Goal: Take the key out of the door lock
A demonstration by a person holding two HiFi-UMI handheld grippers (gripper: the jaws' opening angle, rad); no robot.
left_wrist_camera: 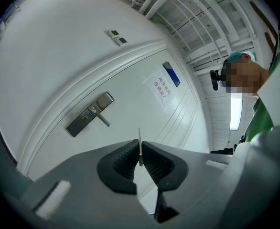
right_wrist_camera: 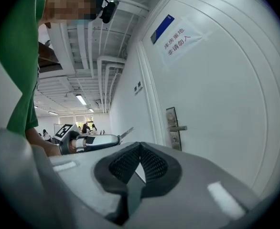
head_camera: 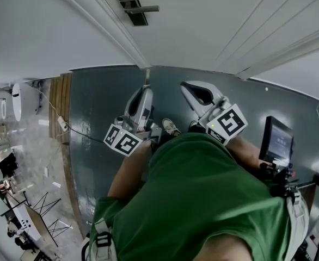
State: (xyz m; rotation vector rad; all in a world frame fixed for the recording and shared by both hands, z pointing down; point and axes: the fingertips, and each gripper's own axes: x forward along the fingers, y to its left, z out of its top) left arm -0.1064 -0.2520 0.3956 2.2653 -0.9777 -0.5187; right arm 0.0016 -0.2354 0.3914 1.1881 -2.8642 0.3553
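The key (left_wrist_camera: 139, 136) was seen clamped edge-on between the jaws of the left gripper (left_wrist_camera: 140, 152), well clear of the lock (left_wrist_camera: 90, 114) on the white door (left_wrist_camera: 145, 66). The right gripper (right_wrist_camera: 140, 148) was closed, with nothing held in it. The task looked all but done. The pinch would best be held firm and level, so that the thin blade was not let slip.

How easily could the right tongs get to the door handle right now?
Probably yes, easily. The right tongs are shut and empty, and nothing stands between them and the door handle. There is a gap, so the hand would have to move closer and open them.
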